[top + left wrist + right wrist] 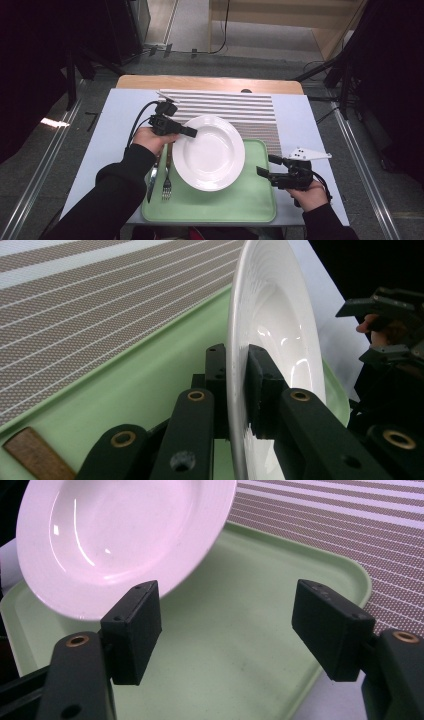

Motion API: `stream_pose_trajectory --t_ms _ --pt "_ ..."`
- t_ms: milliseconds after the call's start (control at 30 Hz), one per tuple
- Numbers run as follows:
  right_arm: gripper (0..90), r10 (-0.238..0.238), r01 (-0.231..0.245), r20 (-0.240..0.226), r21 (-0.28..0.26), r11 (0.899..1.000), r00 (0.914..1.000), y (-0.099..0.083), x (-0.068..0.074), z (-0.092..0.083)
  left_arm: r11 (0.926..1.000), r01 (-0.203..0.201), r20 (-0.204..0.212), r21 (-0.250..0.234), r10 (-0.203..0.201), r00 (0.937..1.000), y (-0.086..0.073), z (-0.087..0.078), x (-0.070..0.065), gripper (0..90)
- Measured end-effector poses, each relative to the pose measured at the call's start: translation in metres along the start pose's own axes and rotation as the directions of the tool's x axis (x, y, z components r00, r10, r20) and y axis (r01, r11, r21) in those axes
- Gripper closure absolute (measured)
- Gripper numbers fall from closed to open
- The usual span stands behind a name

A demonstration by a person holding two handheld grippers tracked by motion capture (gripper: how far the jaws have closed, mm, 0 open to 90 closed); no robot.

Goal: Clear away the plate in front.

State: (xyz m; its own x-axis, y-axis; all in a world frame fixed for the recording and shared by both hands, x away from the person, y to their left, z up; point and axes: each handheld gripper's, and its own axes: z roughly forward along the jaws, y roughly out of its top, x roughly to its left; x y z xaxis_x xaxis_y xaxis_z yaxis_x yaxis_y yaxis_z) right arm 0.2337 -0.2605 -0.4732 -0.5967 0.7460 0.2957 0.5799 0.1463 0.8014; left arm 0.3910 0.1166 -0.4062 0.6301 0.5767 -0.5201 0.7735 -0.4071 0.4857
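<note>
Here, on the left, a knife [152, 177] and a fork [167, 181] lie side by side on the green tray [250, 202]. Just beside them, the left hand-held gripper [192, 132] is clamped on the rim of the white plate [210, 152]. In the left gripper view its two black jaws squeeze the rim from both sides. The plate is tilted and lifted over the tray, and I think it is not down flat yet. A striped mat [240, 110] lies behind the tray on the surface [107, 130]. On the right, the right hand-held gripper [265, 166] waits near the tray's right edge with its jaws wide apart and nothing between them. So the knife and fork look done. What is left, I think, is to lay the plate down on the tray and let it go.
</note>
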Motion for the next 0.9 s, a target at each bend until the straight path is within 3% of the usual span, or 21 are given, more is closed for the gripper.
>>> stream_pose_trajectory --t_ms 133,233,500,900 --pt "26.8 0.000 0.000 0.003 -0.003 1.000 1.0000 0.000 -0.001 0.000 0.9998 -0.007 -0.013 -0.018 0.007 0.9999 -0.006 0.006 -0.004 81.1" --pt "26.8 0.000 0.000 0.002 -0.003 1.000 1.0000 0.000 -0.001 0.000 0.9999 0.004 0.002 -0.015 -0.004 1.0000 -0.010 0.012 -0.005 81.0" --pt "26.8 -0.004 0.004 0.001 0.002 1.000 1.0000 0.000 -0.001 0.001 0.9985 -0.043 0.003 0.036 0.043 0.9991 -0.019 0.027 -0.016 81.0" --pt "26.8 -0.008 0.008 0.010 0.008 1.000 0.9999 -0.001 0.001 0.001 0.9987 -0.040 0.011 0.033 0.040 0.9992 -0.033 0.041 -0.008 80.9"
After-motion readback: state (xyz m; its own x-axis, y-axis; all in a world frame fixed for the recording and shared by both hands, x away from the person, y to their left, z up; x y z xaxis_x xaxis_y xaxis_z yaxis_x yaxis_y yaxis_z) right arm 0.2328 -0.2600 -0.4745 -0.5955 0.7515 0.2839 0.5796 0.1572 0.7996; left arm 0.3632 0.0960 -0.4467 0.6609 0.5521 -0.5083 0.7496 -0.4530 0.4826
